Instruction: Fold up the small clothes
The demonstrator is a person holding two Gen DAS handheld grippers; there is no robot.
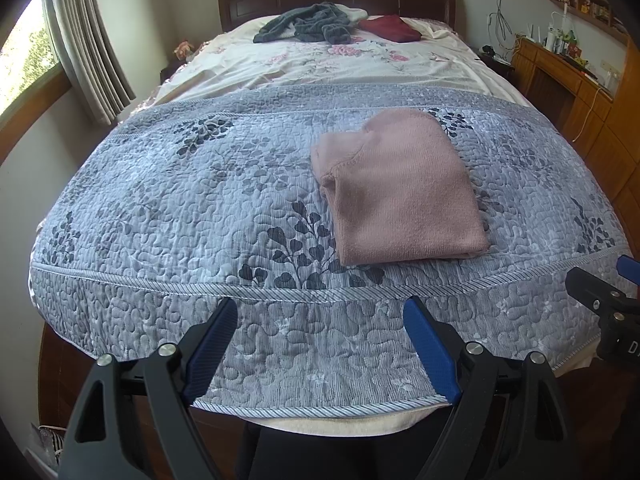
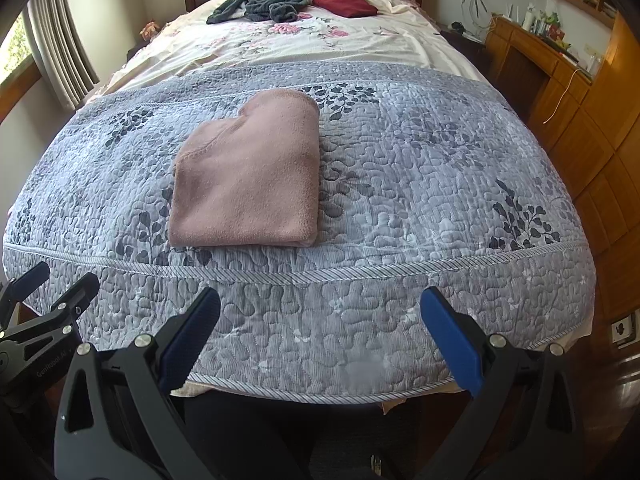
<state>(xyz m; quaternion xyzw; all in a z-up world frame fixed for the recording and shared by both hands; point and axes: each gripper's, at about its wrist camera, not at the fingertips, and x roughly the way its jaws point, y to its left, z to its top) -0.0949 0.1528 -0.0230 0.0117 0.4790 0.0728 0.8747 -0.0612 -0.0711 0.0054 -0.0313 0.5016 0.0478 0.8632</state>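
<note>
A folded pink garment [image 1: 400,192] [image 2: 250,176] lies flat on the blue-grey quilt [image 1: 200,208] [image 2: 420,184] near the foot of the bed. My left gripper [image 1: 322,316] hangs open over the quilt's near edge, short of the garment, with nothing between its blue pads. My right gripper [image 2: 320,306] is open as well, holding nothing, near the foot edge and to the right of the garment. Each gripper shows at the edge of the other's view: the right gripper [image 1: 600,280], the left gripper [image 2: 52,284].
A dark grey crumpled garment [image 1: 308,24] [image 2: 260,2] and a dark red folded one [image 1: 390,28] [image 2: 346,3] lie by the headboard on a floral sheet [image 1: 320,64]. Wooden cabinets [image 1: 568,92] [image 2: 560,92] line the right side. A curtained window [image 1: 36,64] is at left.
</note>
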